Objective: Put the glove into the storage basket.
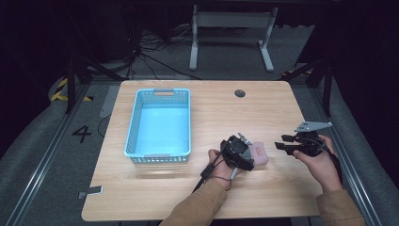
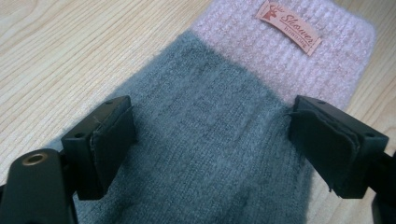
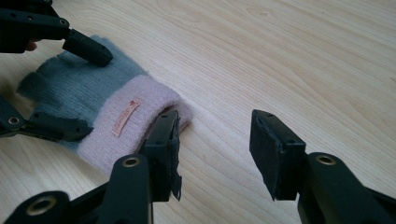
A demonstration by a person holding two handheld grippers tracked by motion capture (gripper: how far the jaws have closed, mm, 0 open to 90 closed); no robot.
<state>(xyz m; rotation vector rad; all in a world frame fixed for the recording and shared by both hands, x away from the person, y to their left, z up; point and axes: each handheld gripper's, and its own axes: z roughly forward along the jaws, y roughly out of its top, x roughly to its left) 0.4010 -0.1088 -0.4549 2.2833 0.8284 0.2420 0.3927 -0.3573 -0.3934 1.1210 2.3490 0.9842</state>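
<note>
Straddling the grey part of a knitted glove [image 2: 205,154], the left gripper [image 2: 212,140] stands with its jaws apart, one pad at each side edge of the wool and neither pressing in; nothing is gripped. In the left gripper view the glove runs away from the jaws, grey near them and pink at the far cuff, where a small orange label [image 2: 288,26] is sewn. The glove lies flat on the wooden table [image 2: 56,51].

In the high view the left gripper [image 1: 244,149] sits over the glove [image 1: 260,154] near the middle of the front half of the table [image 1: 221,113], with the pink cuff sticking out on its right.

The right gripper [image 3: 214,149] is also open and holds nothing. In the right gripper view one of its jaws is just beside the cuff end of the glove [image 3: 126,121], whether touching cannot be told, and the other is over bare wood. In the high view the right gripper [image 1: 282,146] is near the cuff, pointing towards it.

A light blue basket [image 1: 136,122] stands well apart on the left half of the table. Bare wood lies between the basket and the glove, behind both grippers towards the far edge, and in front towards the near edge. The right hand [image 1: 320,162] is near the table's right edge.
</note>
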